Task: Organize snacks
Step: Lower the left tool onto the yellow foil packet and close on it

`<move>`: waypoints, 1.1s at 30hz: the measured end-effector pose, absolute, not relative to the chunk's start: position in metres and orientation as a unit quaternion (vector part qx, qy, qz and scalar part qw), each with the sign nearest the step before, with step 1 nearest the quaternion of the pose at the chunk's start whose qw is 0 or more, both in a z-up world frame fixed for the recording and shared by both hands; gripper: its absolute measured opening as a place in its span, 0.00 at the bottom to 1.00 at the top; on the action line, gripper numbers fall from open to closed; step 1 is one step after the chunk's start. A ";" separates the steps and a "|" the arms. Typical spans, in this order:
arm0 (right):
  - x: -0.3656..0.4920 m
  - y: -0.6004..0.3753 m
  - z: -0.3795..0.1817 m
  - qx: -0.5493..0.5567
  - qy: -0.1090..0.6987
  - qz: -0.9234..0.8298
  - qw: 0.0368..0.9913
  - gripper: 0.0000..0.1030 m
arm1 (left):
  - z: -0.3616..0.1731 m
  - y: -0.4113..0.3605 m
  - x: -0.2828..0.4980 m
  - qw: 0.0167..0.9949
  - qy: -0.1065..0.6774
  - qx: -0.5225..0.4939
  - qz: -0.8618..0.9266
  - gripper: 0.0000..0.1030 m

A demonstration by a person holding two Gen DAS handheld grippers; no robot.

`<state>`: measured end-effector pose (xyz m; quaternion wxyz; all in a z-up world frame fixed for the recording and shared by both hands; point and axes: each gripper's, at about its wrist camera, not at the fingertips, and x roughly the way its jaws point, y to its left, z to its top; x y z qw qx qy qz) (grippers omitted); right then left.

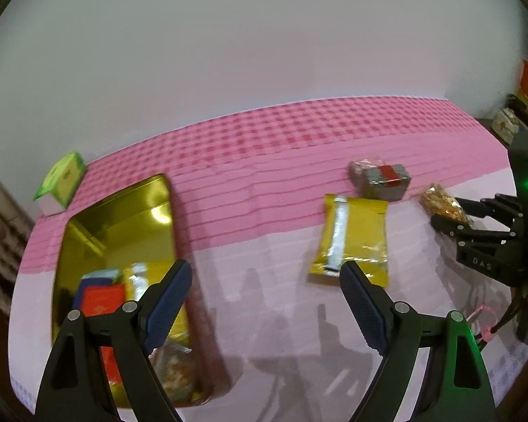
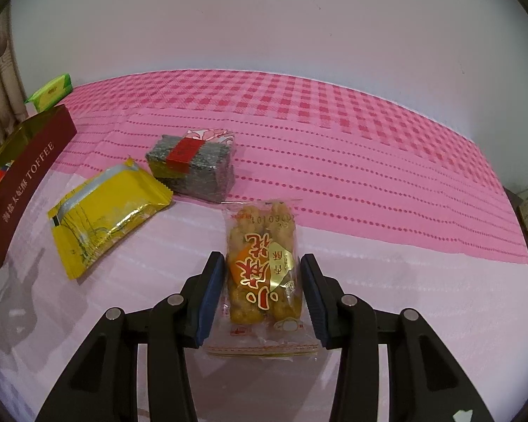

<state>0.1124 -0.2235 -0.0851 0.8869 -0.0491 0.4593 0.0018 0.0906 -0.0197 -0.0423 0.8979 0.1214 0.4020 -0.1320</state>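
Now the right gripper (image 2: 260,292) tips down and squeezes the clear snack bag (image 2: 262,277). The left gripper (image 1: 264,302) tips down too, fingers wide apart over the pink tablecloth (image 1: 264,211), holding nothing.

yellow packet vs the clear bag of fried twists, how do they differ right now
The yellow packet is opaque foil with a silver seam; the clear bag of fried twists shows its golden snacks inside. The yellow packet lies free on the tablecloth, while the clear bag sits between the pads of the right gripper, which is shut on it. Both are sealed snacks outside the gold tin.
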 end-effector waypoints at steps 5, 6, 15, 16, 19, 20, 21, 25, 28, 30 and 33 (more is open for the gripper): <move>0.110 -0.236 -0.085 -0.045 0.458 0.004 0.888 0.39 | -0.049 -0.037 0.099 0.891 0.409 0.128 -0.153 0.83; 0.109 -0.240 -0.086 -0.044 0.457 0.004 0.888 0.39 | -0.050 -0.039 0.100 0.890 0.408 0.131 -0.155 0.83; 0.107 -0.244 -0.086 -0.036 0.451 0.006 0.892 0.39 | -0.065 -0.061 0.114 0.879 0.420 0.139 -0.179 0.83; 0.107 -0.244 -0.086 -0.037 0.451 0.006 0.892 0.39 | -0.067 -0.062 0.116 0.878 0.421 0.139 -0.180 0.83; 0.107 -0.244 -0.086 -0.036 0.451 0.007 0.892 0.39 | -0.072 -0.067 0.123 0.875 0.426 0.142 -0.182 0.83; 0.107 -0.245 -0.086 -0.035 0.451 0.007 0.892 0.39 | -0.074 -0.070 0.125 0.872 0.429 0.144 -0.186 0.84; 0.107 -0.245 -0.086 -0.035 0.451 0.007 0.892 0.40 | -0.075 -0.071 0.127 0.870 0.431 0.145 -0.188 0.84; 0.106 -0.245 -0.087 -0.033 0.451 0.008 0.892 0.40 | -0.084 -0.078 0.137 0.861 0.447 0.144 -0.194 0.84; 0.107 -0.246 -0.086 -0.032 0.451 0.008 0.892 0.40 | -0.089 -0.079 0.143 0.859 0.454 0.135 -0.196 0.84; 0.107 -0.246 -0.087 -0.031 0.451 0.008 0.892 0.41 | -0.091 -0.079 0.146 0.859 0.456 0.126 -0.198 0.85; 0.107 -0.246 -0.086 -0.031 0.452 0.009 0.892 0.41 | -0.092 -0.081 0.150 0.857 0.459 0.120 -0.202 0.86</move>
